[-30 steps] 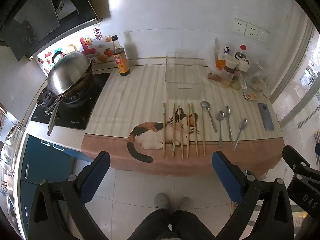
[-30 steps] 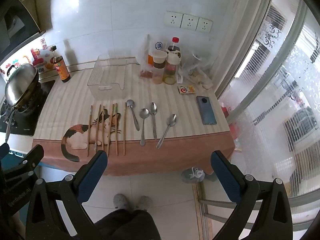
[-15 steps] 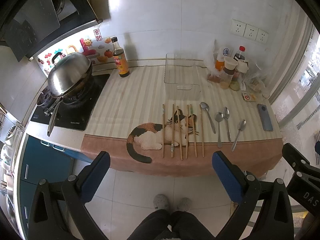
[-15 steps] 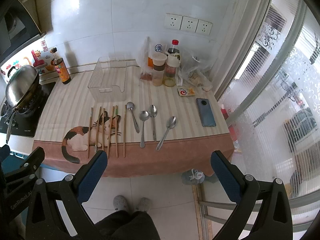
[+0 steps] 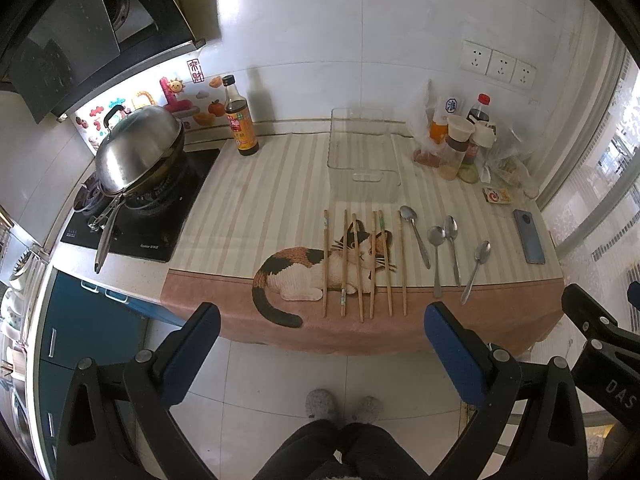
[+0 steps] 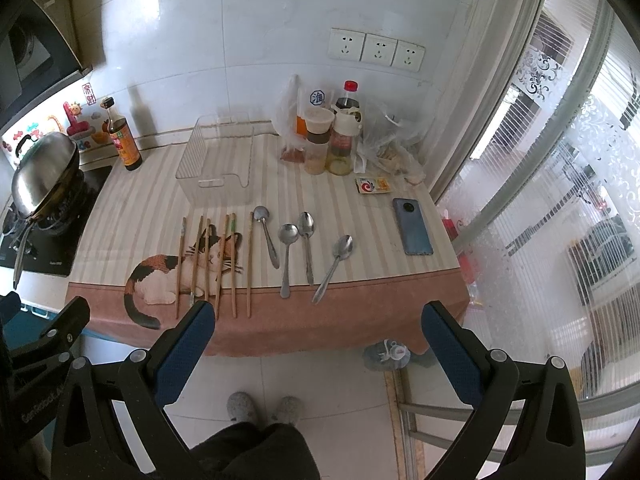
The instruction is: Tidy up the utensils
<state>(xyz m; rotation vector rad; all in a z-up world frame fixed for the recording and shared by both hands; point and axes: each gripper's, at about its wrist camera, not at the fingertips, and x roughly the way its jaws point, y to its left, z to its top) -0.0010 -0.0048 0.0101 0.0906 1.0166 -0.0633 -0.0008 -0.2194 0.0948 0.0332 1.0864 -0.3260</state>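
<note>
Several wooden chopsticks lie side by side on the cat-print cloth, also in the right wrist view. Several metal spoons lie to their right, also in the right wrist view. A clear plastic bin stands behind them, also in the right wrist view. My left gripper is open and empty, held back off the counter's front edge. My right gripper is open and empty, likewise short of the counter.
A covered wok sits on the stove at the left. A sauce bottle stands at the back. Condiment jars and bags crowd the back right. A phone and a small box lie at the right.
Both views have shifted slightly; the counter sits a little higher and farther in the frames. Both grippers stay open. Nothing on the counter has moved.
</note>
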